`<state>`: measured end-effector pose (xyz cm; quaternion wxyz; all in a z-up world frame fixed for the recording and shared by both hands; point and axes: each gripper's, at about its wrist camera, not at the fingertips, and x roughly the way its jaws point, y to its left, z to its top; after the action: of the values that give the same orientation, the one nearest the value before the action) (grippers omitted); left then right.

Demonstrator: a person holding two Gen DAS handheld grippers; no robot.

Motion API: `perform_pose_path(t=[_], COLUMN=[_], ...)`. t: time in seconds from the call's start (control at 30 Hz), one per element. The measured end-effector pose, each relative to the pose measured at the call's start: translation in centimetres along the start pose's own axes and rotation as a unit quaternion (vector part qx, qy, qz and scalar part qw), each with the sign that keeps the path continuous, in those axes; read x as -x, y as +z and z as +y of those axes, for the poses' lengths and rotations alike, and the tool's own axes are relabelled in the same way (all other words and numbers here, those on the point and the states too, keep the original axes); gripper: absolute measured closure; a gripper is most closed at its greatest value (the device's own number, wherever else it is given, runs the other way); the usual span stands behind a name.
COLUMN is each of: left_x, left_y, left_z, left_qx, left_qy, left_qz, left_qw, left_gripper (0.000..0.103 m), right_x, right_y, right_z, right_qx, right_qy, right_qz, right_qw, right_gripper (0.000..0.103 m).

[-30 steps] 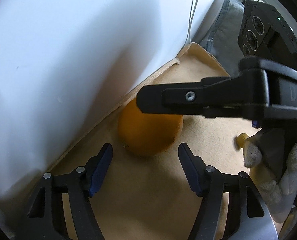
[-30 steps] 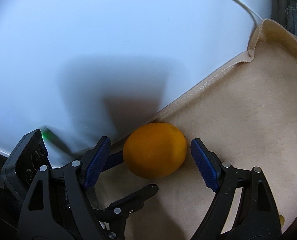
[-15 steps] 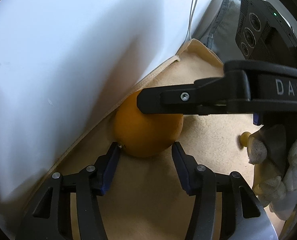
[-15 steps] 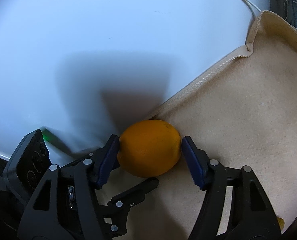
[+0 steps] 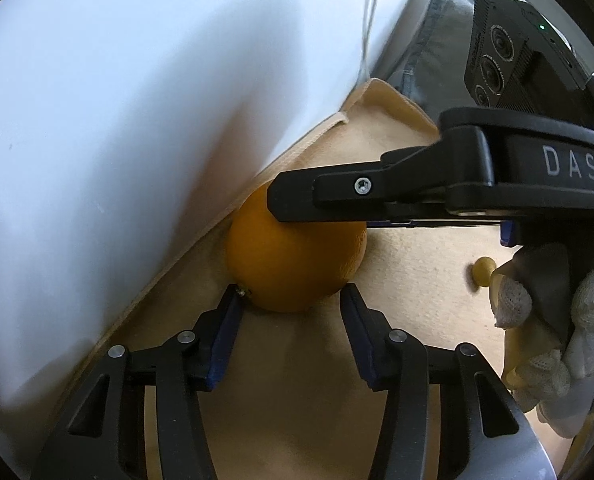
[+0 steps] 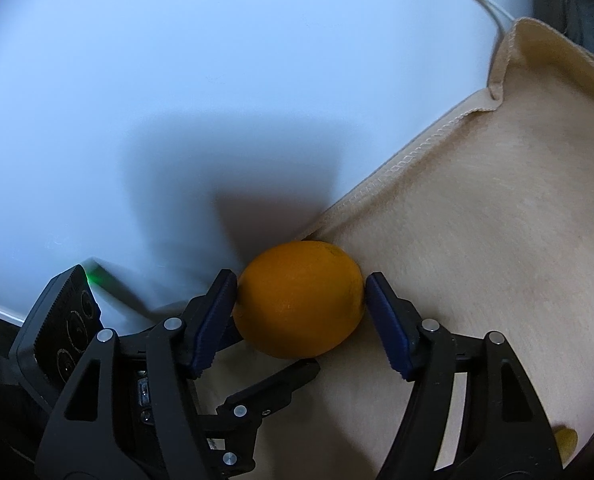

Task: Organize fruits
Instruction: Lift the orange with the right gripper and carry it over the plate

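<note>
Fruit first: a round orange with dimpled skin (image 6: 299, 300) lies on a beige fleecy cloth (image 6: 477, 240), tucked against the cloth's stitched hem where it meets a smooth white panel (image 6: 217, 80). Two black tongs with blue pads crowd this one orange from different sides. The right tongs (image 6: 299, 280) have just been closing and now pinch the orange across its middle, one pad on each flank. The left tongs (image 5: 291, 294) have also just been closing, but they are parted, with only their tips at the near lower edge of the orange: one tip touches the skin beside the stem mark, the other sits just beside the fruit, and most of the orange lies beyond them. A hand in a white knitted glove (image 5: 537, 320) holds the right tool, and a small yellow rounded object (image 5: 483, 272), too blurred to identify, rests on the cloth nearby. The likely trouble is two tools on one fruit. If the left tips keep squeezing low on the curve, they could wedge the orange out of the right pads, or knock against the right tool's finger, which crosses above the fruit. A round, smooth orange would then probably roll along the hem. Lifting while the left tips touch could also drag it loose.
</note>
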<state>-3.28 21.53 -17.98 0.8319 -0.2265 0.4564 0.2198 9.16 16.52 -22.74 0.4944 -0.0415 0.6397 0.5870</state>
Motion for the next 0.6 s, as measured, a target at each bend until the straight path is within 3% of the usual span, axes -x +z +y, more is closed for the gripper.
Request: perform_pose_path(t=[0.6], left_x=[3.2], left_y=[0.4], left_z=[-9.2], left_qx=[-0.086], left_qy=[-0.054], left_qz=[-0.014], left_qw=[0.9948], left_gripper=[0.054], right_x=[11.1], right_y=[-3.9], right_z=[-2.7], right_qx=[-0.041], right_qy=[-0.037], right_qz=[-0.085], right_qw=[0.995], right_gripper=[0.033])
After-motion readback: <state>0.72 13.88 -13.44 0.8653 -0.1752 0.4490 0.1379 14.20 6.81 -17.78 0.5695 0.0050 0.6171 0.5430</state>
